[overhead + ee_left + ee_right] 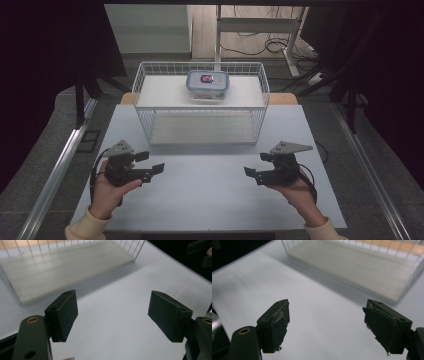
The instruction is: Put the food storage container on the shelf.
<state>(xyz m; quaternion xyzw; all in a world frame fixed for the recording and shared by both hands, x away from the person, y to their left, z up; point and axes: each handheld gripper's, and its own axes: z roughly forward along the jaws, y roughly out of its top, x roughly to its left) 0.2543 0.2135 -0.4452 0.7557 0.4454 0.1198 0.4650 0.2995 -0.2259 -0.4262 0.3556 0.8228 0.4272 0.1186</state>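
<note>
Grippers, left (150,162) & right (255,165), both open, nr wire rack (200,102).

Each gripper, left gripper (152,161) and right gripper (253,164), is black with a grey three-cornered top plate and trailing black cable. Brass-coloured bushings sit behind the jaws; the right pads (280,322) are frayed. Cream sleeve cuffs (82,229) cover both wrists.

1. A wire rack (201,105) stood at the far middle of the table (210,200).
2. A lidded container (207,84) sat on the rack's upper shelf.
3. The left gripper (146,162) and right gripper (257,164) were near the table's front, well apart.
</note>
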